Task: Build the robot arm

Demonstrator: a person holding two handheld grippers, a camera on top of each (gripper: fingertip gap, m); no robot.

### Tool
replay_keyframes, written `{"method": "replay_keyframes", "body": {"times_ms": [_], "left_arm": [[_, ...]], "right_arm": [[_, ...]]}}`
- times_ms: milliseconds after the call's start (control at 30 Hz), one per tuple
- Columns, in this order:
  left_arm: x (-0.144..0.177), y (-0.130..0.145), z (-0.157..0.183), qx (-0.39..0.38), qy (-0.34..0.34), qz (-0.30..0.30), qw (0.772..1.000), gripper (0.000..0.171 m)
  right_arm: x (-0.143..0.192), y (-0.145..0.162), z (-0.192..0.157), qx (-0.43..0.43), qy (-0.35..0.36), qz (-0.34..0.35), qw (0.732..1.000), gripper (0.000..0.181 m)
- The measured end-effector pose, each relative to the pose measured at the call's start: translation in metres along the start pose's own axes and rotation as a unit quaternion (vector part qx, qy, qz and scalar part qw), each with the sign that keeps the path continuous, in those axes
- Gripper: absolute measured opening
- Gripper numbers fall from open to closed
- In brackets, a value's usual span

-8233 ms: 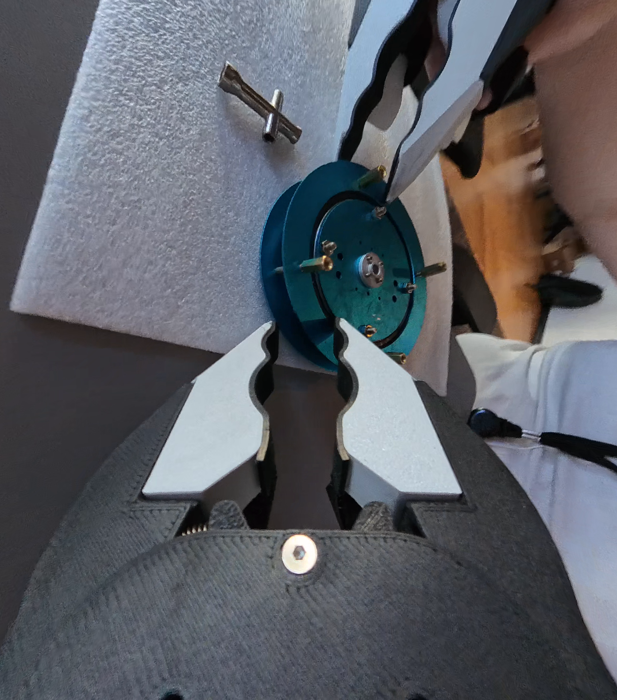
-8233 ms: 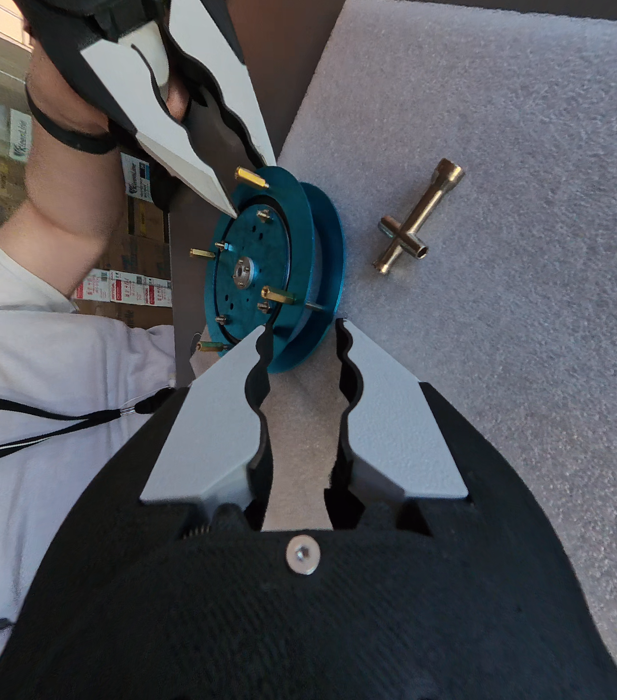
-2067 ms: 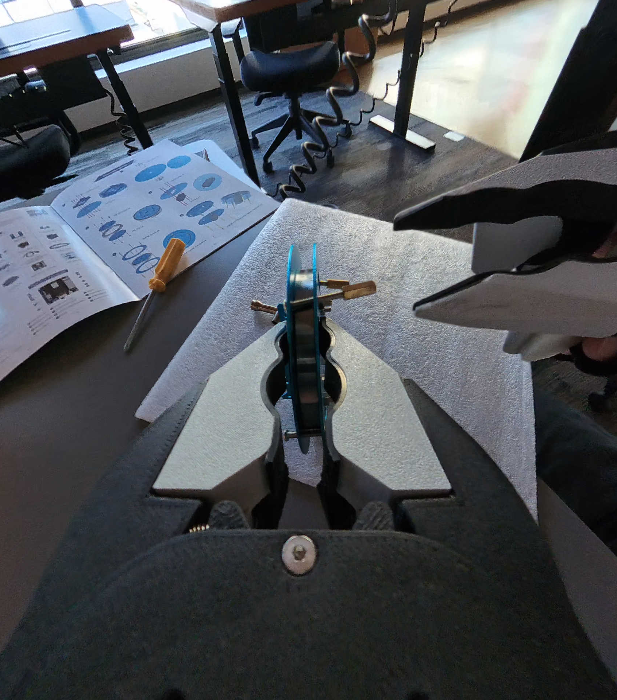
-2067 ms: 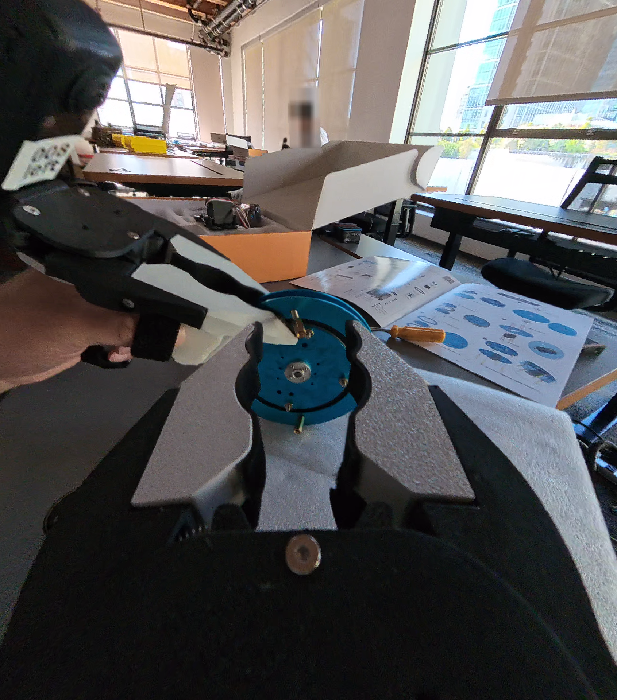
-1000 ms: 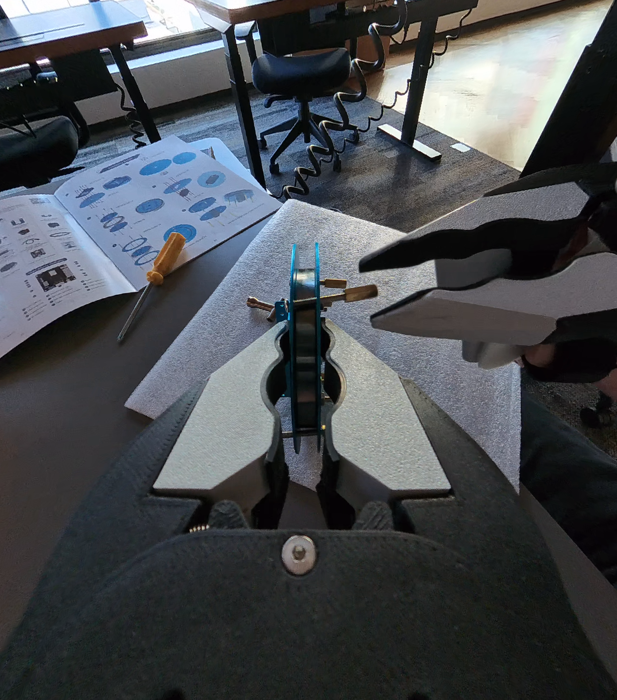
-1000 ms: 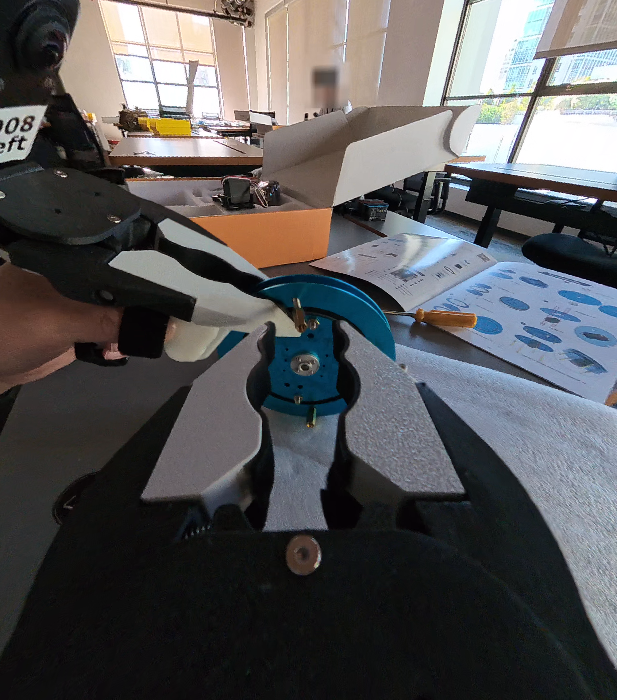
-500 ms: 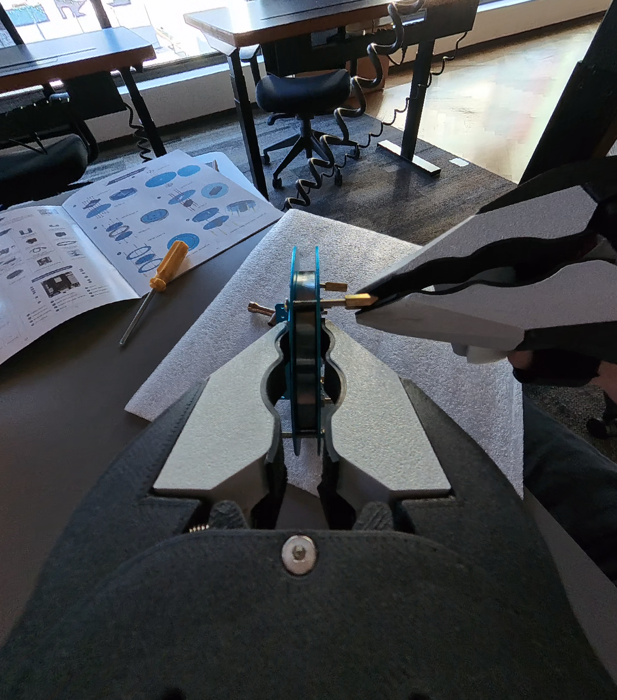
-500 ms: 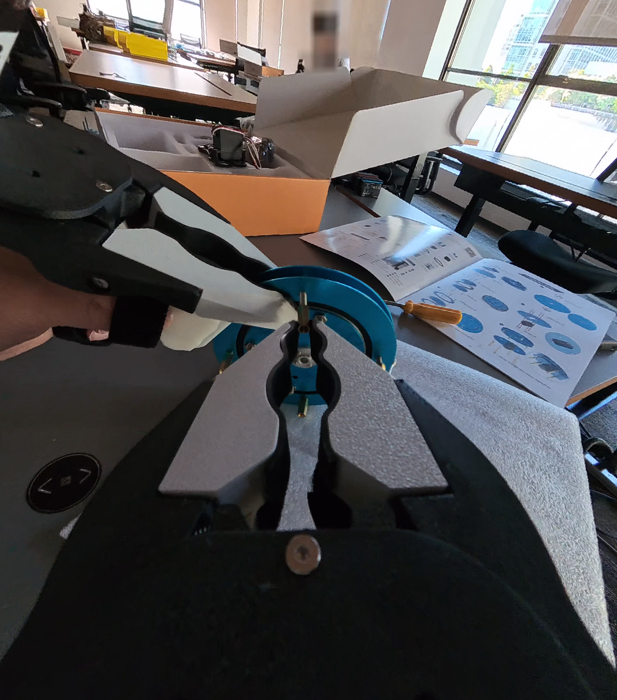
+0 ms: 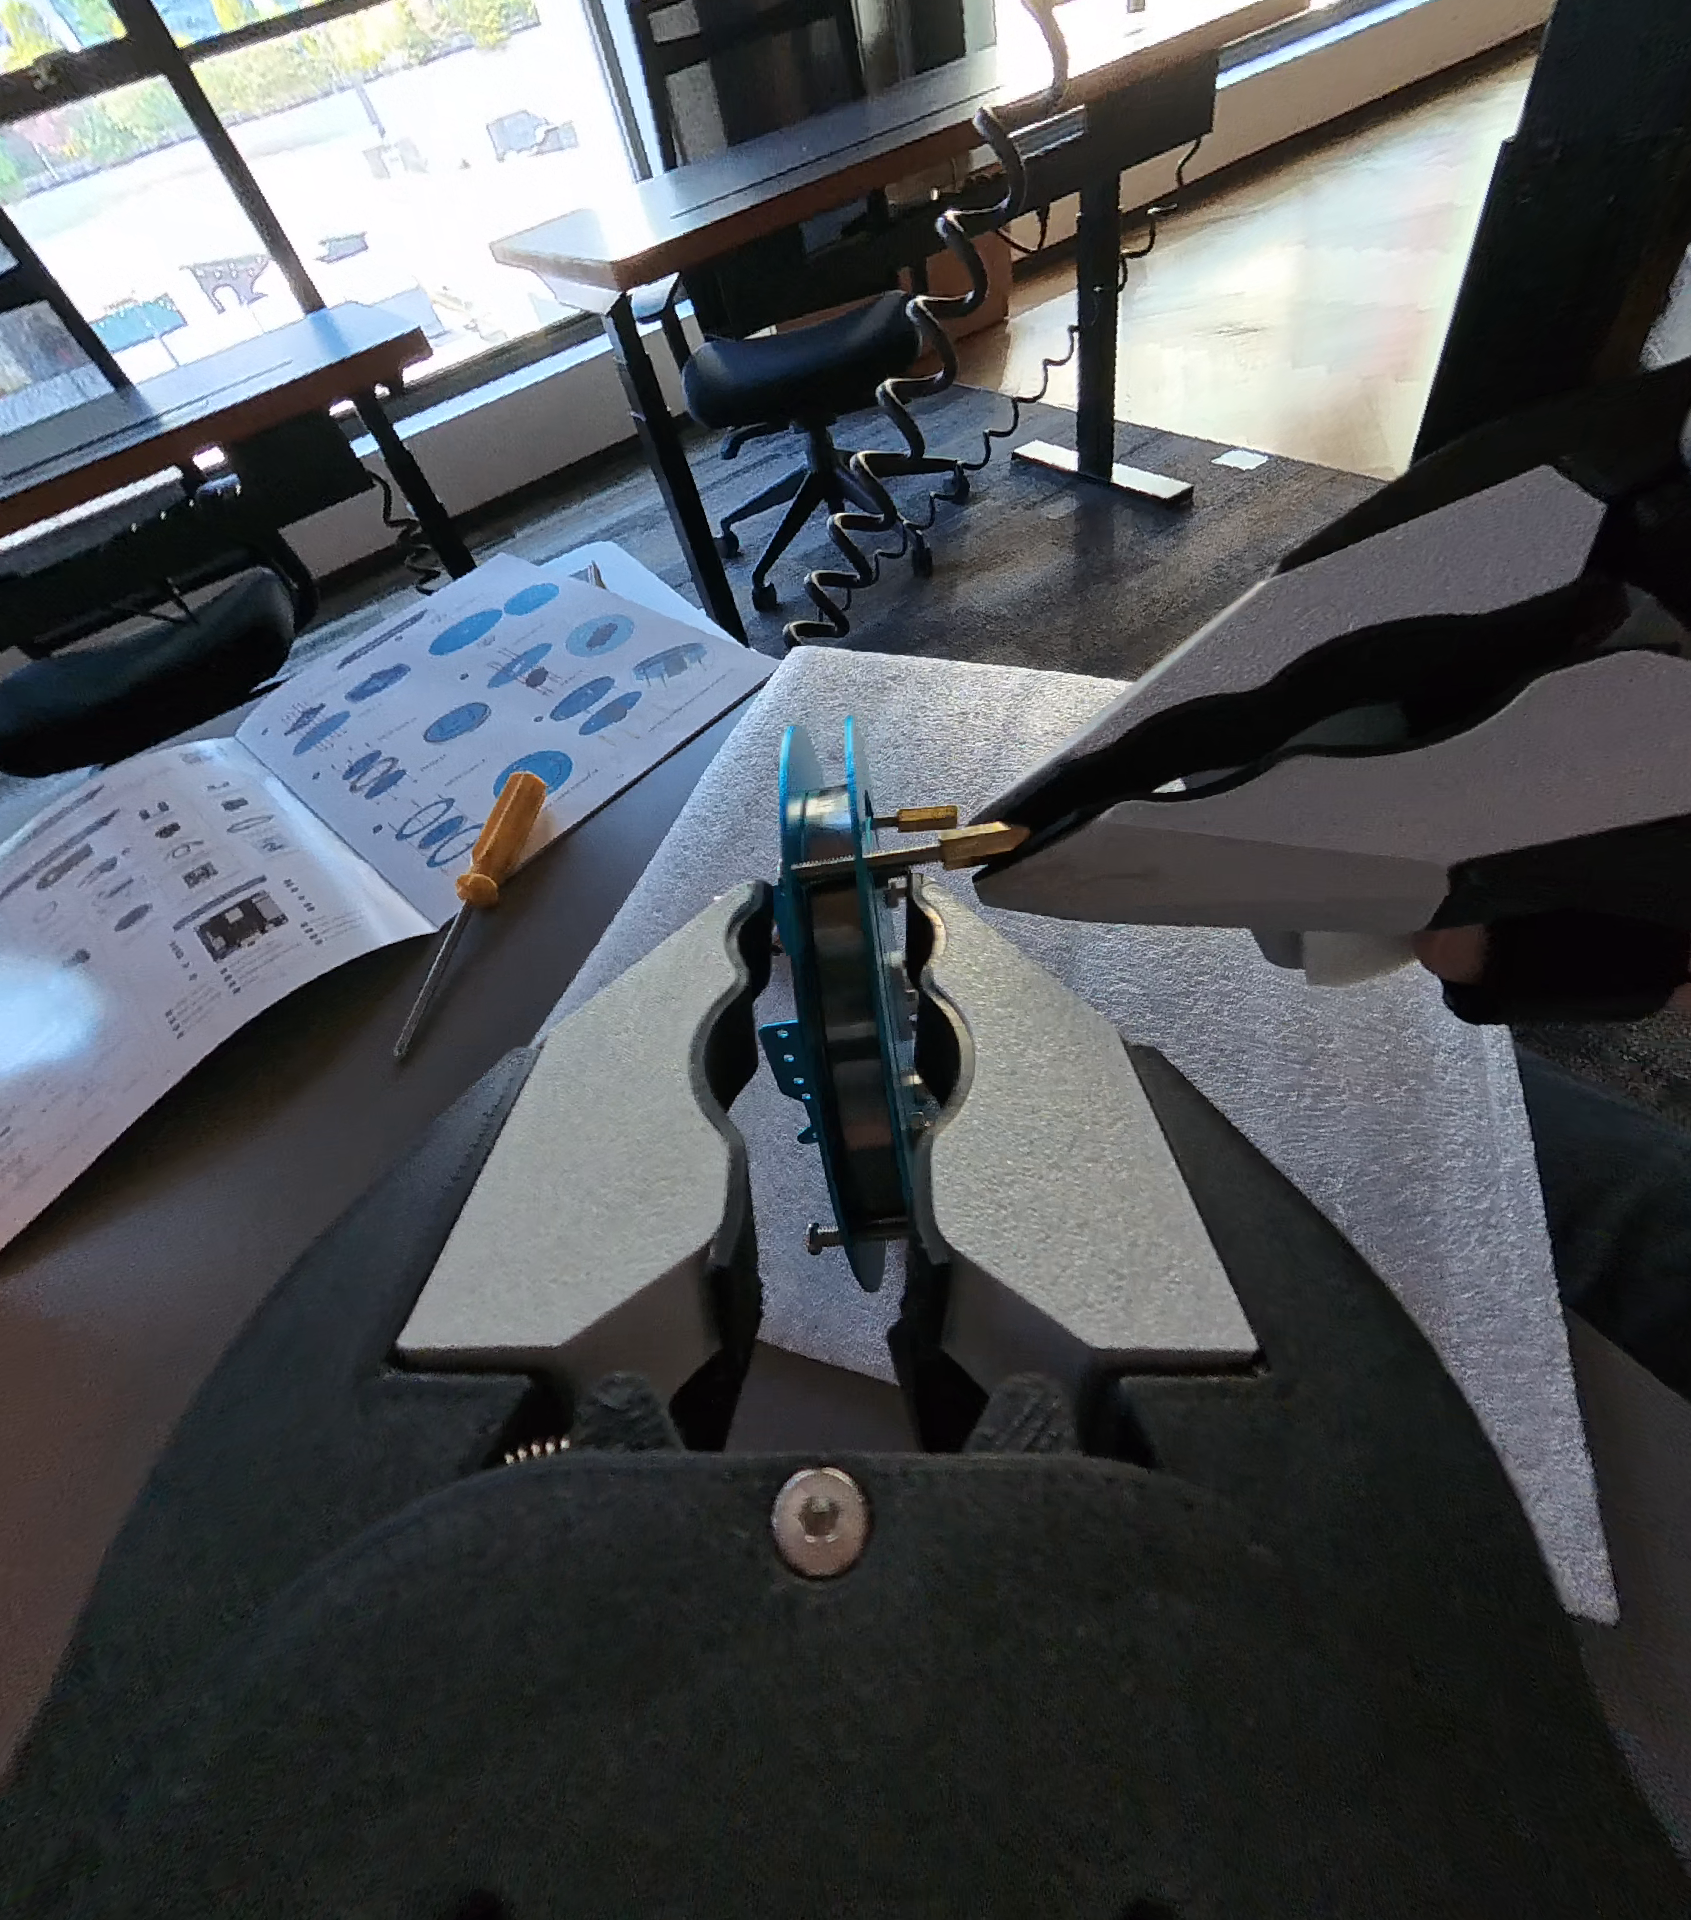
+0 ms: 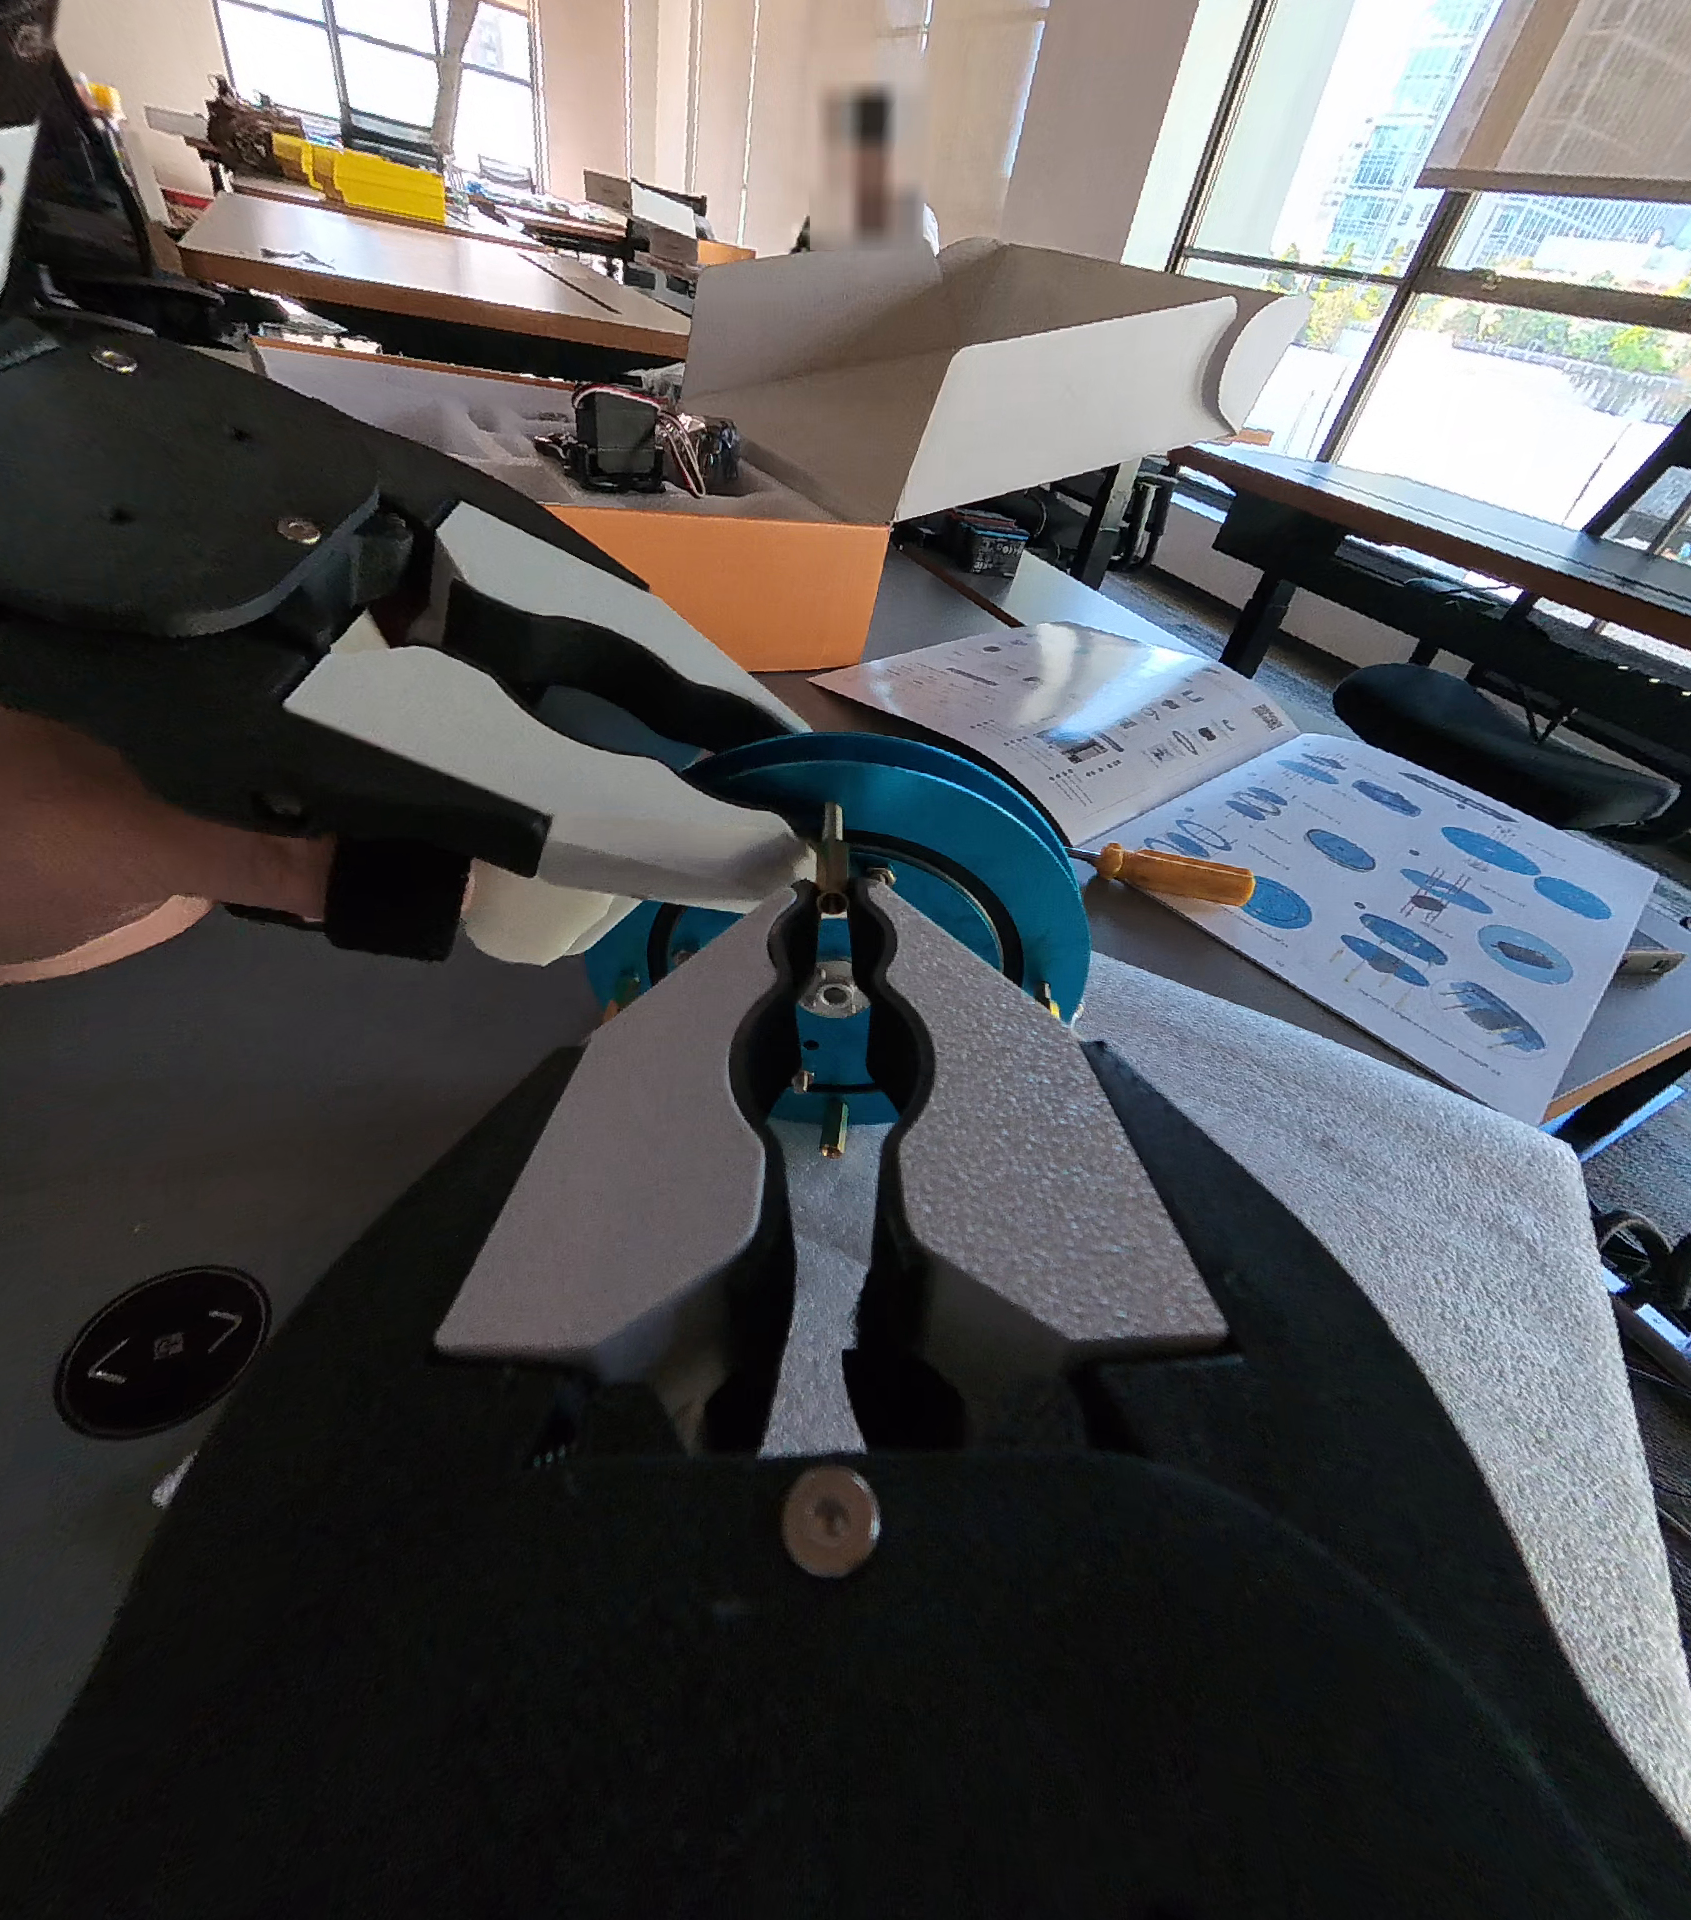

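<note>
Blue metal double-flanged wheel (image 9: pixel 846 997) stands on edge over white foam sheet (image 9: pixel 1184 1049), clamped across its flanges in my left gripper (image 9: pixel 836 940). Brass standoff (image 9: pixel 971 840) juts sideways from the wheel face, long axis pointing at my right gripper (image 10: pixel 823 902), pinched shut on its tip. Orange-handled screwdriver (image 9: pixel 488 868) and open instruction booklet (image 9: pixel 249 821) lie leftward, well apart; nothing obstructs.

The blue wheel (image 9: pixel 846 997) looks like smooth anodised metal, its standoff (image 9: pixel 976 837) brass; the foam sheet (image 9: pixel 1236 1039) is rough and white, the desk (image 9: pixel 145 1195) matt.
</note>
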State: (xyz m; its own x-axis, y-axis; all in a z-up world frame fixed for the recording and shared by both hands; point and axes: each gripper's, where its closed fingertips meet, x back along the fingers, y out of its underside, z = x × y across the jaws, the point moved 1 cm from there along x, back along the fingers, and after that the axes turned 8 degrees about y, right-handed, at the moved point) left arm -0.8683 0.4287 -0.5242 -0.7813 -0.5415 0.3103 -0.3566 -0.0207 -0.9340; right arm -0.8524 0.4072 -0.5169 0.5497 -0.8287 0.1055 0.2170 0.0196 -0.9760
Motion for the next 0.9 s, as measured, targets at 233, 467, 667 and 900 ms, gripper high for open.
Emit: {"method": "replay_keyframes", "body": {"times_ms": [233,467,667,900], "left_arm": [[0.007,-0.004,0.002,-0.02,0.036,0.006,0.999,0.022],[0.011,-0.004,0.005,0.011,0.102,0.025,0.994,0.019],[0.013,-0.003,0.005,0.024,0.117,0.041,0.992,0.019],[0.011,-0.002,0.003,0.028,0.103,0.047,0.993,0.016]], "right_arm": [[0.001,-0.001,-0.002,0.002,-0.008,-0.002,1.0,0.004],[0.002,0.0,-0.004,0.013,-0.016,-0.008,1.0,0.004],[0.002,0.0,-0.006,0.017,-0.016,-0.009,1.0,0.004],[0.001,0.0,-0.005,0.009,-0.015,-0.01,1.0,0.005]]}}
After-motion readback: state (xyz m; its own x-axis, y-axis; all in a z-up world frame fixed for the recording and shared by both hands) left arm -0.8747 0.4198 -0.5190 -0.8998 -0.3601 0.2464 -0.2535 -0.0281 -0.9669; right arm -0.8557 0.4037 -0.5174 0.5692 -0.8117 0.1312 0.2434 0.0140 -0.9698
